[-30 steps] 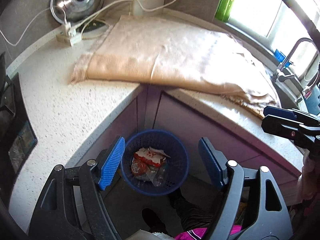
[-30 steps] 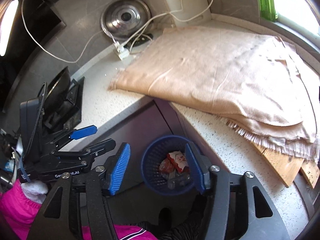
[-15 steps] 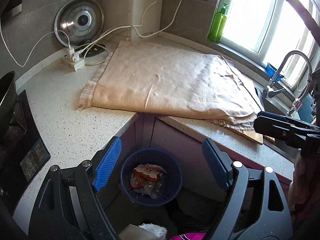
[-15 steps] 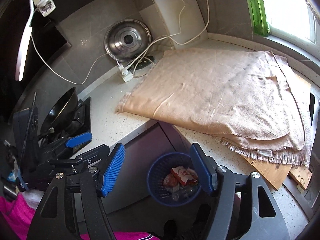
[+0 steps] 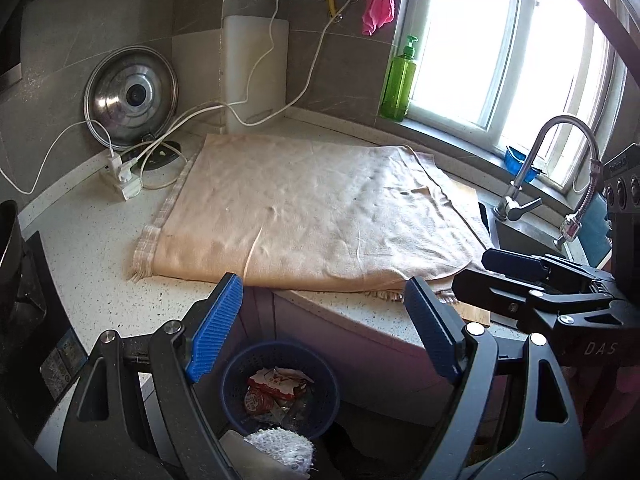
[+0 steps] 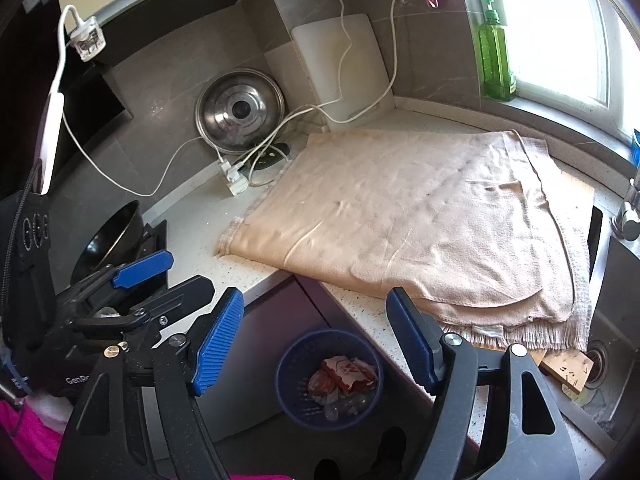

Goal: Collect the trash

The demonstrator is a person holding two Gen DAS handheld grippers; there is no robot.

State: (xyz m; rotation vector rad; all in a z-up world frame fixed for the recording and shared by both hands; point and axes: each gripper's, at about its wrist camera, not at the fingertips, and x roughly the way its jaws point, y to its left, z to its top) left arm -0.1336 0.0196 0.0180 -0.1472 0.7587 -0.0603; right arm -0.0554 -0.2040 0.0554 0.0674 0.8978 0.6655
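Observation:
A blue mesh waste basket (image 5: 280,347) stands on the floor in the inner corner of the counter. Red-and-white wrappers (image 5: 276,384) and clear plastic lie inside it. In the left wrist view my left gripper (image 5: 324,320) hangs high above the basket, open, with nothing between its blue pads. In the right wrist view the basket (image 6: 294,396) and the wrappers (image 6: 348,368) sit far below my right gripper (image 6: 316,336). Its jaws are opening and nothing is between them. Each gripper shows at the edge of the other's view: the right gripper (image 5: 540,292), the left gripper (image 6: 140,264).
A beige cloth (image 5: 312,208) covers a wooden board (image 6: 568,368) on the speckled counter (image 5: 88,248). A pot lid (image 5: 130,96), a power strip with white cables (image 5: 122,184) and a green bottle (image 5: 398,80) stand behind. A faucet (image 5: 560,140) and sink lie right; a black wok (image 6: 108,240) sits left.
Both grippers have risen and tilted up, so the basket sits lower and smaller and more of the wall and window shows. Both pairs of jaws have spread wider, the right one more.

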